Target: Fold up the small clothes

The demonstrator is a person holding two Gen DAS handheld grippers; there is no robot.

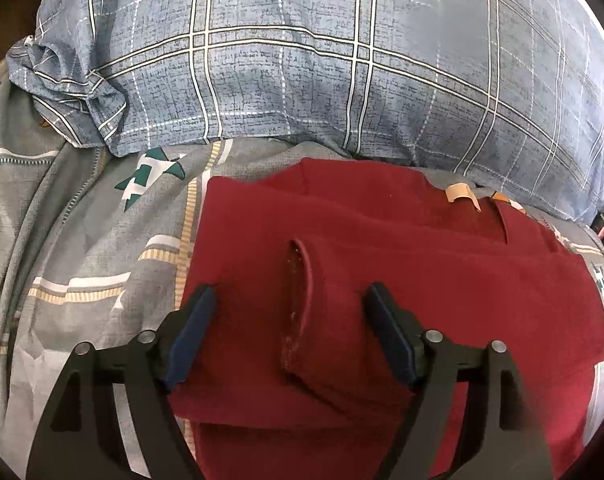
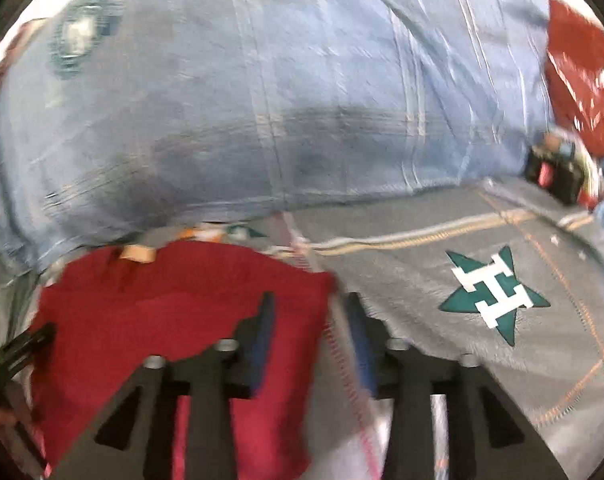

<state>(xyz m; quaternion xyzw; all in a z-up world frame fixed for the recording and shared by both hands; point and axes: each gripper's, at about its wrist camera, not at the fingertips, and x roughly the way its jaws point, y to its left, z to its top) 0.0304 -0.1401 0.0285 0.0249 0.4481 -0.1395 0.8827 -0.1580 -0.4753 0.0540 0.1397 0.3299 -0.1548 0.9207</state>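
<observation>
Blue-padded jaws of the left hand-held gripper (image 1: 290,300) stand apart, straddling a raised crease of the folded maroon garment (image 1: 382,264) without pinching it. Jaws of the right hand-held gripper (image 2: 308,312) are parted at the garment's right edge, gripping nothing. The garment lies on the grey bedsheet (image 1: 82,248); beyond, a plaid pillow (image 1: 302,60).

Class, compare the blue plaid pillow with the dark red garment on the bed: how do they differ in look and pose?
The blue plaid pillow is checked with white and dark lines; the dark red garment is plain. The pillow is plump and rounded; the garment lies flat in folded layers. The pillow sits behind the garment, farther from the camera. Both rest on the grey bedsheet.
</observation>
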